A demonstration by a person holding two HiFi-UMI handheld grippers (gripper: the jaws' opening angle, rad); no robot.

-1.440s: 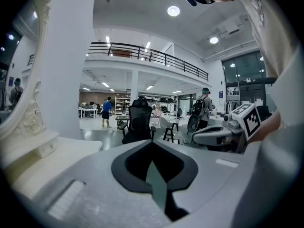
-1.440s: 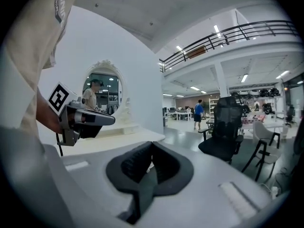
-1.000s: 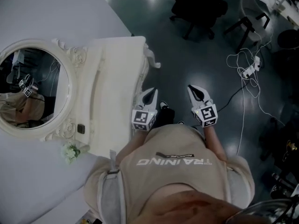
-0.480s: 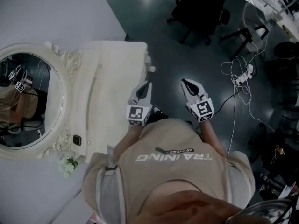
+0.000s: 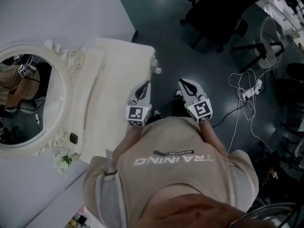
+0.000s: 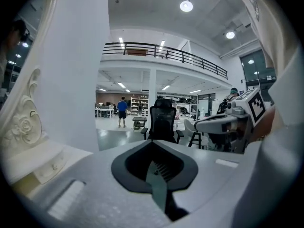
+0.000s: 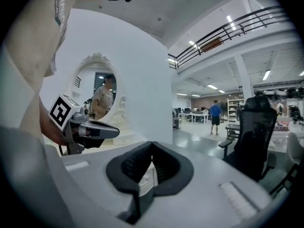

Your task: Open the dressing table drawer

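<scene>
The cream dressing table [image 5: 116, 75] with its oval mirror [image 5: 23, 103] stands at the left of the head view; its drawer front is hidden below the tabletop edge. My left gripper [image 5: 142, 85] is shut and empty, hovering at the table's front edge. My right gripper [image 5: 185, 83] is shut too, over the dark floor to the right of the table. In the left gripper view the left gripper [image 6: 153, 141] has its pads together, carved table trim [image 6: 26, 122] on the left and the right gripper [image 6: 223, 122] alongside. In the right gripper view the right gripper [image 7: 151, 144] shows nothing between its pads.
Black office chairs [image 5: 213, 13] stand beyond the table. Cables and a power strip [image 5: 247, 91] lie on the floor at right. A small flower bunch [image 5: 61, 161] and a dark little object [image 5: 72, 138] sit near the mirror. A black chair [image 6: 163, 120] is straight ahead.
Both grippers have travelled together along the table's front towards its far corner, still shut. The table and mirror have shifted in the head view as the person moved.
</scene>
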